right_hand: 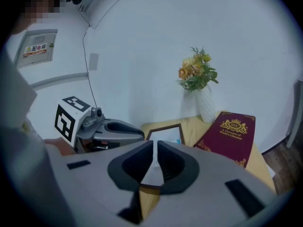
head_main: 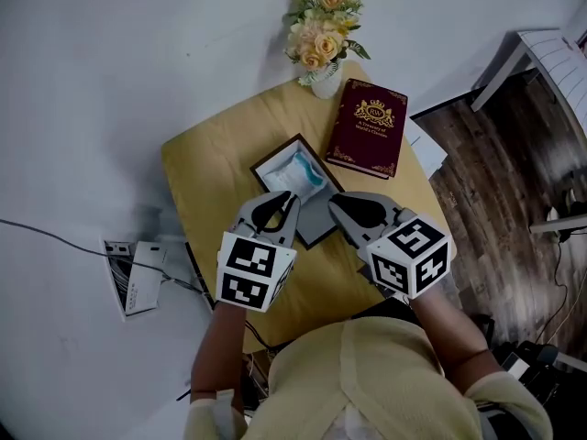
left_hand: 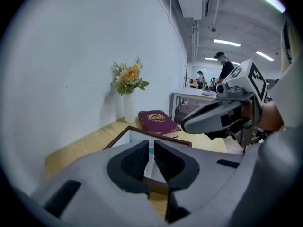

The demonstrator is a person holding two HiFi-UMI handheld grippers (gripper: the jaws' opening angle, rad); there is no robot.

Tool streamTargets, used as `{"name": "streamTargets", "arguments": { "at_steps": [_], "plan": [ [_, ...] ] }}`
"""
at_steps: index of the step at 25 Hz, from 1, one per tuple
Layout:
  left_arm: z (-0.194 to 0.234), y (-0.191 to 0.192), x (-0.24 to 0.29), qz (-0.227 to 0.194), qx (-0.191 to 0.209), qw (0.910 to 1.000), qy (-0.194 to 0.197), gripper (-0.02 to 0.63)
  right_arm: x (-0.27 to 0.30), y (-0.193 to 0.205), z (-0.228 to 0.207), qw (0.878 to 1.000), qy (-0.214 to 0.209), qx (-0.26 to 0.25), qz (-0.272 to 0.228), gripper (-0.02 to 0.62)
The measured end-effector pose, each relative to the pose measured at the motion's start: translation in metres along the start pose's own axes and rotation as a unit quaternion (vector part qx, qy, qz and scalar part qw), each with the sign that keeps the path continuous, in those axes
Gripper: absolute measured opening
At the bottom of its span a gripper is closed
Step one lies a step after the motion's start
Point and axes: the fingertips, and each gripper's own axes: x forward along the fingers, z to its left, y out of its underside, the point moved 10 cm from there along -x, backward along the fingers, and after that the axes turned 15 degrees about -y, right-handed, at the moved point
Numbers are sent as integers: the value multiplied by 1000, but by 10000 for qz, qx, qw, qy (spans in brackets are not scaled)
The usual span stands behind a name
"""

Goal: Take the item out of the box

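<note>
At the far left of the head view, a white power unit [head_main: 138, 278] lies on the pale floor with a cable trailing from it. To its right stands a wooden table [head_main: 197, 181].

The left gripper [head_main: 288, 198] reaches in from the lower centre, its tip at the near edge of a dark-framed box [head_main: 275, 159] in the middle of the table. Its jaws are clenched on nothing (its own view shows only a thin slit between the pads). Through that slit a strip of the box can be seen.

The item [head_main: 301, 174], a white pouch with a blue edge, lies inside the box, untouched by either gripper. A grey flat piece [head_main: 316, 225] lies against the box's lower right side, between the two grippers.

The right gripper [head_main: 336, 202] comes in just right of centre, its tip near the box's lower right corner. Its jaws are likewise pressed together and empty.

Further right and above lies a maroon book [head_main: 369, 128] with gold trim, near the box. At the top of the frame, a white vase [head_main: 326, 82] of yellow flowers [head_main: 321, 30] stands at the table's far edge.
</note>
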Motion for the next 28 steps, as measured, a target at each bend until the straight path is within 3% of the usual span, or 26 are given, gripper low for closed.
{"name": "streamTargets", "arguments": {
  "at_steps": [8, 16, 18, 20, 25, 28],
  "plan": [
    [-5, -2, 28, 658, 1049, 9923, 48, 26, 4, -1, -21, 9998, -170, 69, 78, 34],
    [-19, -7, 57, 1334, 2401, 9614, 140, 26, 5, -2, -38, 9992, -358, 84, 177, 34],
    [-24, -8, 64, 1481, 2534, 9554, 325, 41, 5, -3, -42, 9991, -376, 104, 175, 34],
    [-28, -7, 70, 1597, 2615, 9508, 460, 121, 5, -2, -46, 9989, -400, 123, 191, 34],
    [-32, -3, 83, 1901, 3085, 9311, 418, 123, 1, -1, -55, 9987, -442, 196, 180, 34],
    [-37, -3, 89, 2031, 3132, 9263, 511, 131, -1, 0, -60, 9986, -452, 245, 156, 34]
  ]
}}
